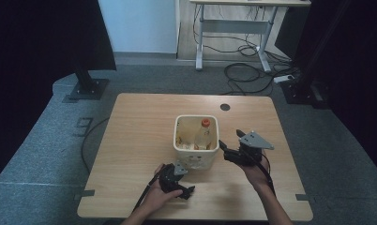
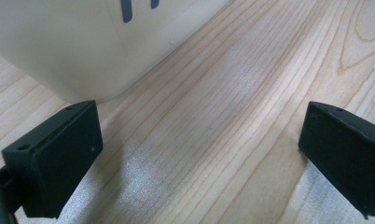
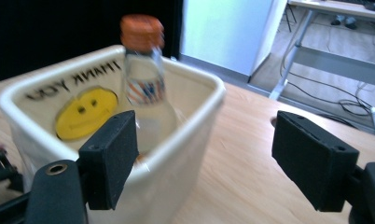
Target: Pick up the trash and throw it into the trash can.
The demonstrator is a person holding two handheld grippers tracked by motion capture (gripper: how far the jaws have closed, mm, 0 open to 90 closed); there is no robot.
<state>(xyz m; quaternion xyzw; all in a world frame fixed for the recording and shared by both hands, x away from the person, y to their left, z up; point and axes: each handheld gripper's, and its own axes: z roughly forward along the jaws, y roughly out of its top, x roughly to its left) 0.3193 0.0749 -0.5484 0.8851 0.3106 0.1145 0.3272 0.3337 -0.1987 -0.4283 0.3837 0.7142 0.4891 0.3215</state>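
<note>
A cream plastic bin (image 1: 196,154) stands in the middle of the wooden table (image 1: 139,140). A clear bottle with an orange cap (image 1: 203,133) leans upright inside it, among some scraps. In the right gripper view the bottle (image 3: 143,93) rises above the bin's rim (image 3: 195,84), beside a yellow smiley on the inner wall. My right gripper (image 1: 231,139) is open just right of the bin, and its jaws (image 3: 209,154) hold nothing. My left gripper (image 1: 189,191) lies open near the table's front edge, below the bin. Its jaws (image 2: 199,140) frame bare wood, with the bin's corner (image 2: 83,51) close ahead.
A round cable hole (image 1: 225,107) sits at the table's far right. Beyond the table are grey carpet, a white desk frame (image 1: 233,28), loose cables (image 1: 245,70) and two black stand bases (image 1: 86,86). Bare wood lies left of the bin.
</note>
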